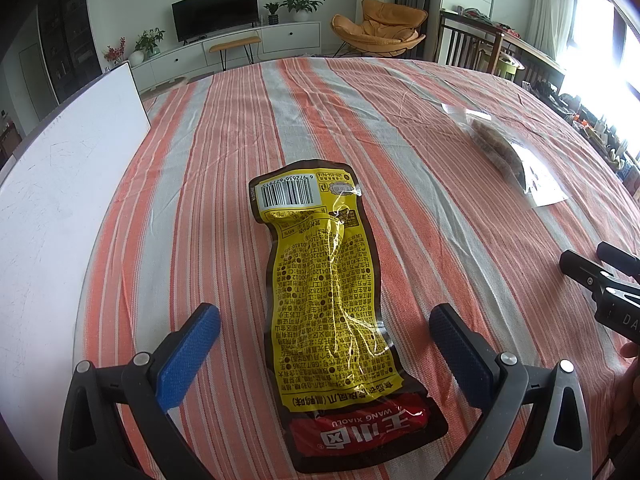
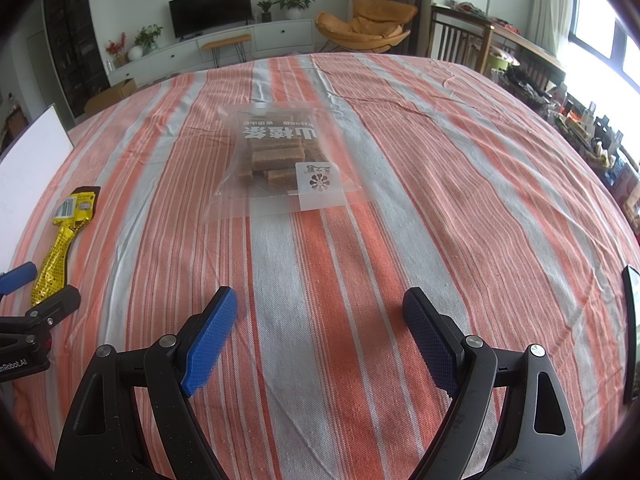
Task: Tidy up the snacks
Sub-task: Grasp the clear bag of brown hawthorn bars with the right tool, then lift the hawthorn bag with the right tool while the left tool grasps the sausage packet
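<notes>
A yellow and red snack packet (image 1: pixel 328 300) lies flat on the striped tablecloth, label side down. My left gripper (image 1: pixel 324 320) is open, with its blue pads either side of the packet's near half, not touching it. The packet also shows in the right wrist view (image 2: pixel 60 248) at the far left. A clear bag of brown bars (image 2: pixel 280 160) lies on the cloth ahead of my right gripper (image 2: pixel 320 304), which is open and empty, well short of the bag. The bag shows in the left wrist view (image 1: pixel 512 152) at the right.
A white board (image 1: pixel 60 184) lies along the table's left edge. The orange-and-grey striped tablecloth (image 2: pixel 440 200) covers the table. A dark flat object (image 2: pixel 632 328) sits at the right edge. The right gripper's body (image 1: pixel 600 280) shows at the right of the left wrist view.
</notes>
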A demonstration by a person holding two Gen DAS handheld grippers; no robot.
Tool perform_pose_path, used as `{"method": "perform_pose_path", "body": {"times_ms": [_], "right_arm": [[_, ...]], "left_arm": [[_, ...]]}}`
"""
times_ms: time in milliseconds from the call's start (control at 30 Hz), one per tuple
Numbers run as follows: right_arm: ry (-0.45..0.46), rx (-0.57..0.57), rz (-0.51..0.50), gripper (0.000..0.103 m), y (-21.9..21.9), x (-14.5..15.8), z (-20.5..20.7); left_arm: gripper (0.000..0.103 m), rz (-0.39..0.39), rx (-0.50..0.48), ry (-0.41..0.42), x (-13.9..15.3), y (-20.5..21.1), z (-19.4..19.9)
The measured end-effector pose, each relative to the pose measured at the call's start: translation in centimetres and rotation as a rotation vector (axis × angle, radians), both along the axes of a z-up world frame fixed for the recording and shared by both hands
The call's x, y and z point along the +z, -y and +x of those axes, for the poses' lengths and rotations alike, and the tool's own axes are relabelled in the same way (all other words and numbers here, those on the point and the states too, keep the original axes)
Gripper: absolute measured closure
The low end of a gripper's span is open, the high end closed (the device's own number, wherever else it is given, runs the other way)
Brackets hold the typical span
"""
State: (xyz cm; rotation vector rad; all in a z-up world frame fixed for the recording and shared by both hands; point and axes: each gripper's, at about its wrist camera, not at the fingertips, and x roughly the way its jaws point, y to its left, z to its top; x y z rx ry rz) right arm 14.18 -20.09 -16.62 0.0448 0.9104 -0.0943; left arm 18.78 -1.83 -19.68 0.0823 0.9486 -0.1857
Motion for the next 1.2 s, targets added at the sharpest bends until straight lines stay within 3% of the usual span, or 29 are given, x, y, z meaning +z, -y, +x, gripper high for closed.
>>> {"method": "perform_pose_path", "body": {"times_ms": [300,467,600,733,833,967,1033,1100,1200], "right_arm": [[0.001,0.005,0.011,0.016,0.2,0.1,-0.1],[0.013,-0.056,0.24,0.016,3.0,2.3,2.1],[-0.01,-0.023,0.137,0.016,2.2,4.2,7.6],[-0.136,0.048,0.045,0.016,0.0,2.2,12.9],[-0.196,0.075,0.003,0.013,-1.2,0.4,14.6],[-0.139,0.083,0.005,0.013,-1.5,0.4,14.5],[-0.131,0.088,-0.007,0.017,-1.5,0.3,14.2],[-0.124,0.092,-0.004,0.038,-1.1,0.6,13.8],[-0.127,0.081,0.014,0.042,-0.8,0.9,12.9]], "left_arm": [[0.0,0.0,0.0,0.0,0.0,0.0,0.0],[0.0,0.0,0.001,0.0,0.0,0.0,0.0],[0.0,0.0,0.001,0.0,0.0,0.0,0.0],[0.0,0.0,0.001,0.0,0.0,0.0,0.0],[0.0,0.0,0.001,0.0,0.0,0.0,-0.1],[0.0,0.0,0.001,0.0,0.0,0.0,-0.1],[0.0,0.0,0.001,0.0,0.0,0.0,-0.1],[0.0,0.0,0.001,0.0,0.0,0.0,-0.1],[0.0,0.0,0.001,0.0,0.0,0.0,-0.1]]}}
